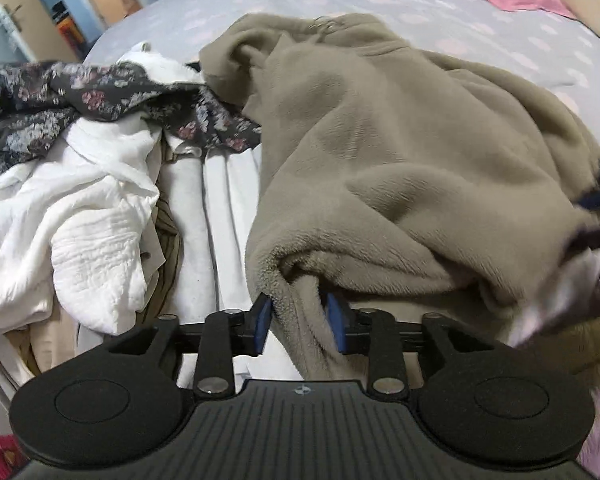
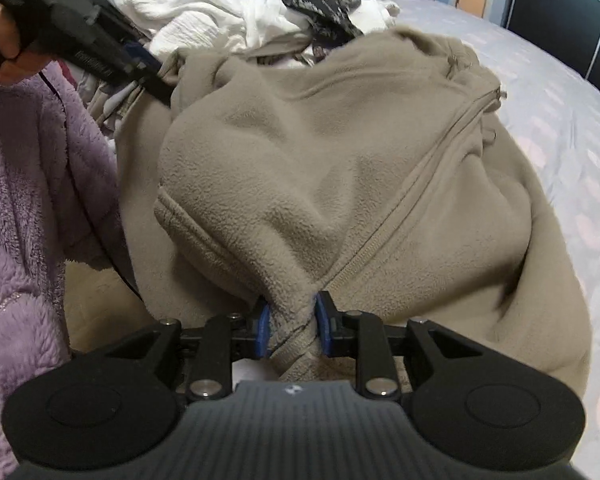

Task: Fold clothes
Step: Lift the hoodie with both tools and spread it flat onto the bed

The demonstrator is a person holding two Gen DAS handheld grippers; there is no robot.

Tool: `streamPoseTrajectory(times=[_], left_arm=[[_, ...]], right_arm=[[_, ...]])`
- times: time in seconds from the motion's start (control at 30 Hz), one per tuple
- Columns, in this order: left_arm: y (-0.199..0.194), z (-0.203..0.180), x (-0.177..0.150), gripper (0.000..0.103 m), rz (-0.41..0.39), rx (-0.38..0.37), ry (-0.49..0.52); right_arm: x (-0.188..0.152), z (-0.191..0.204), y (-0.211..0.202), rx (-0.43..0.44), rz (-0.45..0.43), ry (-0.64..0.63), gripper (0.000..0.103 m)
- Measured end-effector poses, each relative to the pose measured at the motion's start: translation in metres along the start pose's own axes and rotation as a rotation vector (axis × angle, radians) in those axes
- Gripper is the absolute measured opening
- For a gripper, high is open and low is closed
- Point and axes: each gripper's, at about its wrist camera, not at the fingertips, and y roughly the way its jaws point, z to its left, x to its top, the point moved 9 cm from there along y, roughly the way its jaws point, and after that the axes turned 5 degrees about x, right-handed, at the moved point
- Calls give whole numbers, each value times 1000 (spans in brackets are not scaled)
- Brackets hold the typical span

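Gripping fleece jacket (image 2: pixel 340 184) hem: right gripper (image 2: pixel 291 330) pinched on it, left gripper (image 1: pixel 300 326) loosely straddling fabric, jacket extends away

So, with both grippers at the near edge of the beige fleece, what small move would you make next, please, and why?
Probably let go fully and draw both grippers back. The fleece jacket lies bunched on the bed, and its hem sits between the pads of the left gripper with a gap showing, while the right gripper pinches a fold. It needs regripping to spread flat.
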Motion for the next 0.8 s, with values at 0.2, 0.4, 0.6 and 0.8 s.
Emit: streamPoseTrajectory(times=[0.2,0.4,0.6,0.8], left_arm=[[-48,-10,16,57,-144,-119,44],[-36,-3,52,59,-193,-94,19],[16,29,97,59,-207,-167,-182],[75,49,128,59,-178,-197,-272]], right_arm=[[15,-7,-37,25,-17,-7,50],[22,-28,-62,-61,-70,41,54],[20,-102,-73,-198,-113,214,54],[33,-171,-50,-239,-128,351,61]])
